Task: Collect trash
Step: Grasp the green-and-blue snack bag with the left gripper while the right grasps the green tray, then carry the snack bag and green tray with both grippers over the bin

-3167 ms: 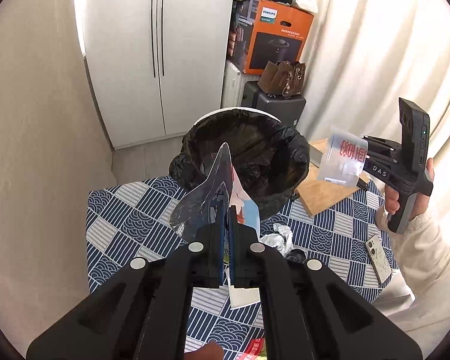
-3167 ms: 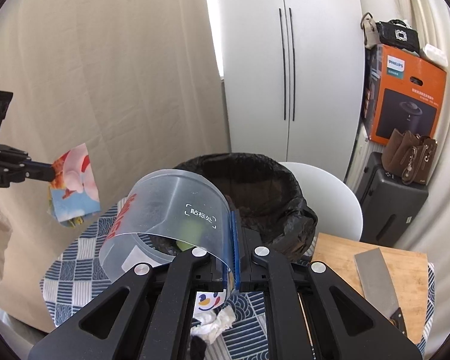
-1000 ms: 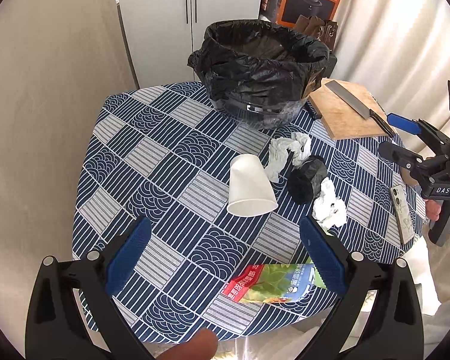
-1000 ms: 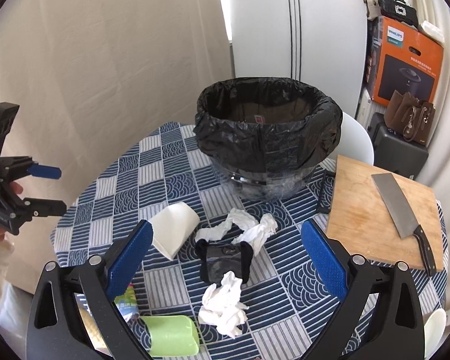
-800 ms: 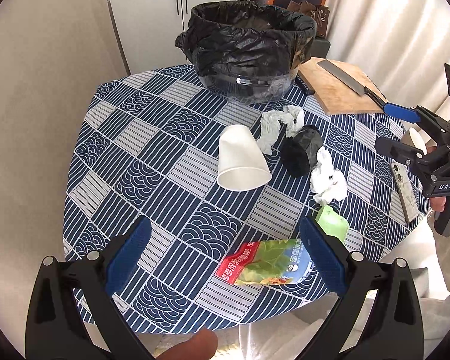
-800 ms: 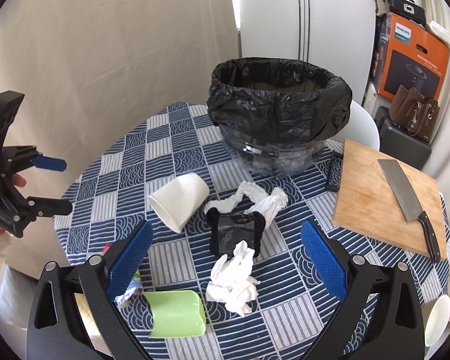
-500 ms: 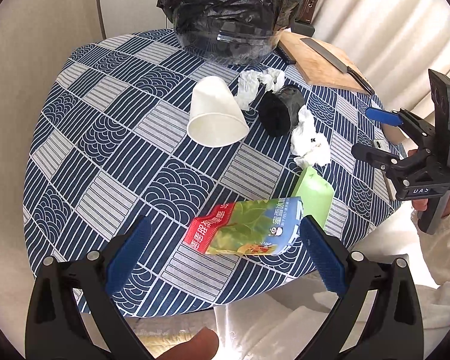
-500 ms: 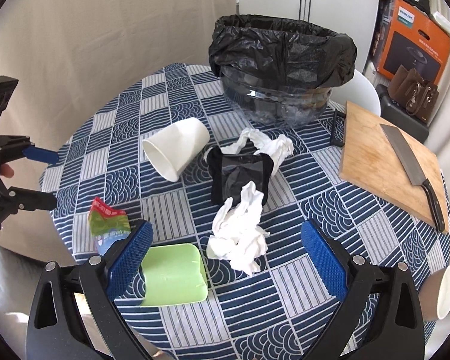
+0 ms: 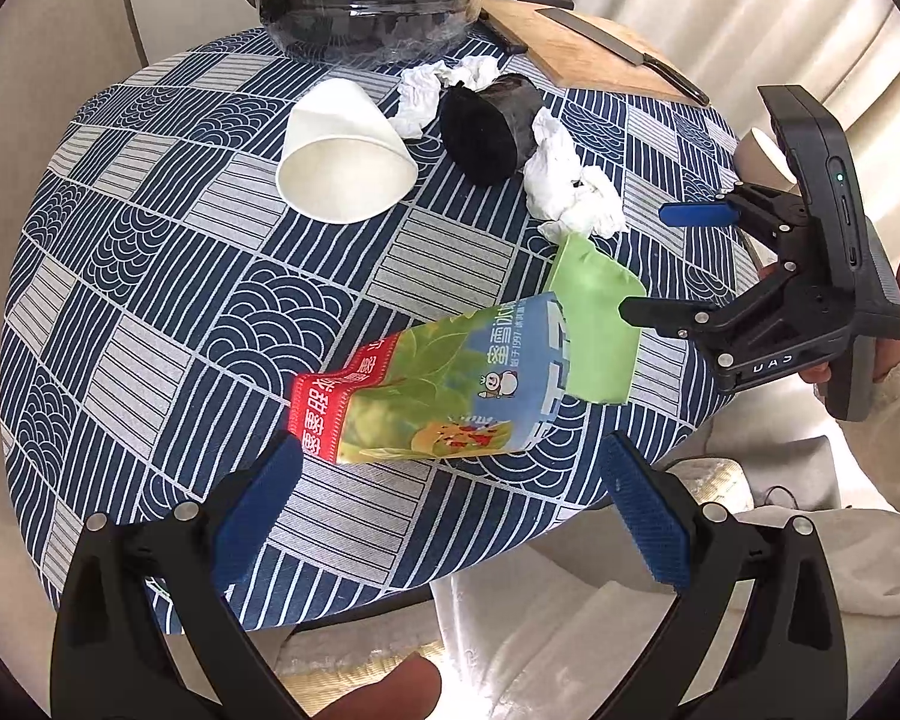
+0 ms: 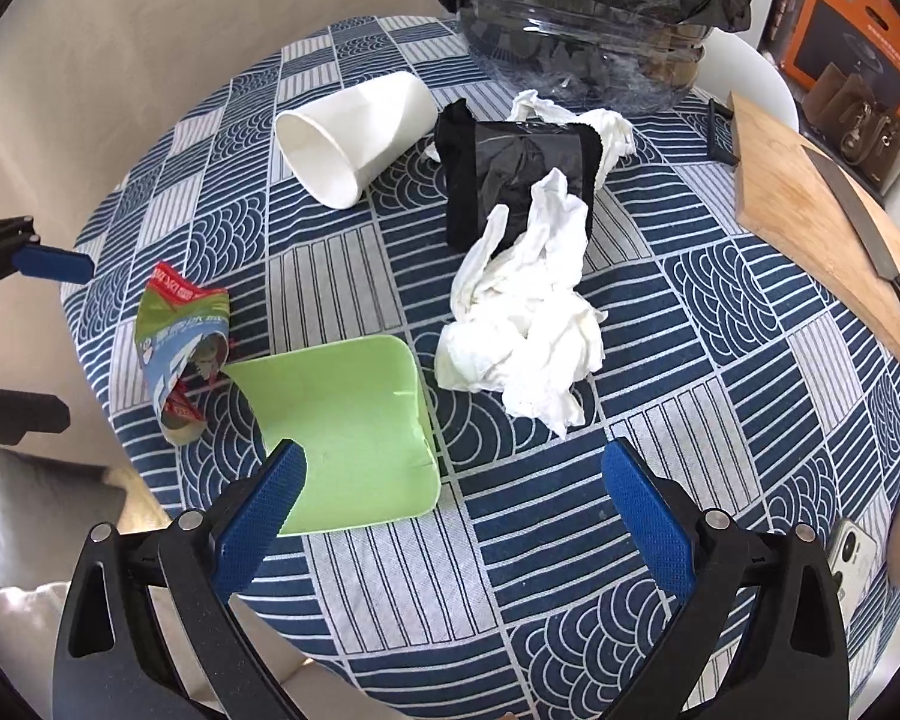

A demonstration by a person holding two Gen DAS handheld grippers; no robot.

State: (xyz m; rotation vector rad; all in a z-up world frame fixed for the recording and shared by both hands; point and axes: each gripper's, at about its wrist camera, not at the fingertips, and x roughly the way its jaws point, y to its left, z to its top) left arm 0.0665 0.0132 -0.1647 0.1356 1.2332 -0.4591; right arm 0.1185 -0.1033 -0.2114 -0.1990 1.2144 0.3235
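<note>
My left gripper [image 9: 450,510] is open just above a red, green and blue snack wrapper [image 9: 432,384] near the table's front edge. Behind the wrapper lies a flattened green carton [image 9: 600,324]. In the right wrist view my right gripper [image 10: 450,504] is open over the green carton [image 10: 342,426], with crumpled white tissue [image 10: 522,336] just beyond. A tipped white paper cup [image 10: 354,132], a black crumpled piece [image 10: 510,174] and more tissue [image 10: 606,126] lie before the black-bagged bin [image 10: 594,12]. The right gripper [image 9: 666,258] also shows beside the carton.
A round table with a blue patterned cloth [image 9: 150,276] carries everything. A wooden cutting board [image 10: 810,192] with a cleaver [image 10: 870,234] lies at the right. A phone [image 10: 849,558] and a small cup [image 9: 762,150] sit near the right edge.
Both grippers let go of a wrapper and a clear plastic piece over the bin, opened, then dropped back toward the front of the table, closing in on the snack wrapper and green carton.
</note>
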